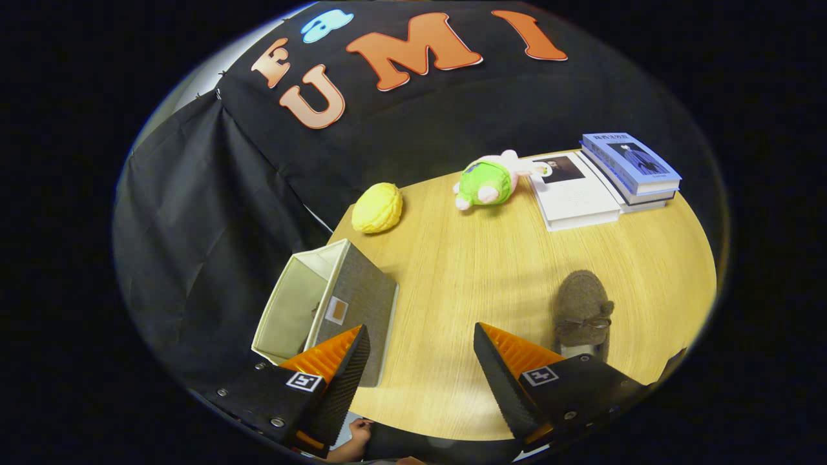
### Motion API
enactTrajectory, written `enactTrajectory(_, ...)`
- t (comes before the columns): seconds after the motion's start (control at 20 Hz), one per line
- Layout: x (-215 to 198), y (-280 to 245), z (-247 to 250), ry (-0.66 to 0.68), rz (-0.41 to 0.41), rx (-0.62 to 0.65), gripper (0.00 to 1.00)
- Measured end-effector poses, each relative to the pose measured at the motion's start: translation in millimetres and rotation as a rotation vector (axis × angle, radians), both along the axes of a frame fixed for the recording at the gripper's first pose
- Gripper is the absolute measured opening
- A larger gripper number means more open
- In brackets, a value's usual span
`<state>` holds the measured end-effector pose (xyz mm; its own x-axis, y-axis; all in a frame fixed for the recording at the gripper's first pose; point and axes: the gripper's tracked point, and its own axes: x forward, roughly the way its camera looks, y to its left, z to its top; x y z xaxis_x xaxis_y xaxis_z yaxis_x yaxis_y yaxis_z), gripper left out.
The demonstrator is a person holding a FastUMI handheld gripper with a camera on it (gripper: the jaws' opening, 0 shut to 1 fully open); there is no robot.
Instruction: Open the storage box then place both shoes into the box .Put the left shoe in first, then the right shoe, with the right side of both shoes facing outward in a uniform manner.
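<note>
Gripper view: gripper spread; storage box seemingly empty

The heel end of the brown shoe is hidden behind one finger of the wide-spread gripper. The other finger covers the near corner of the storage box, whose floor is out of sight. The cover print on the books is too small to make out.

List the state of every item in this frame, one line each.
Storage box: open, looks empty.
Brown shoe: on table, outside box.
Gripper: fingers apart, holding nothing.
Yellow toy: resting on table.
Plush toy: lying down.
Books: stacked, closed.
</note>
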<state>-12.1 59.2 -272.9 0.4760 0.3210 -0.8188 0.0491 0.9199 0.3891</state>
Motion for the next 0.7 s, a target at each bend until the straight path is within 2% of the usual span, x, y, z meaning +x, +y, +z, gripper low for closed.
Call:
enactTrajectory(0.3, -26.9, -81.9, -38.0, 0.045, -0.094, -0.113, 0.96)
enactTrajectory(0.55, -46.5, -118.5, -57.0, 0.068, -0.105, -0.15, 0.96)
enactTrajectory(0.7, -50.8, -140.1, -71.2, 0.091, -0.13, -0.176, 0.92)
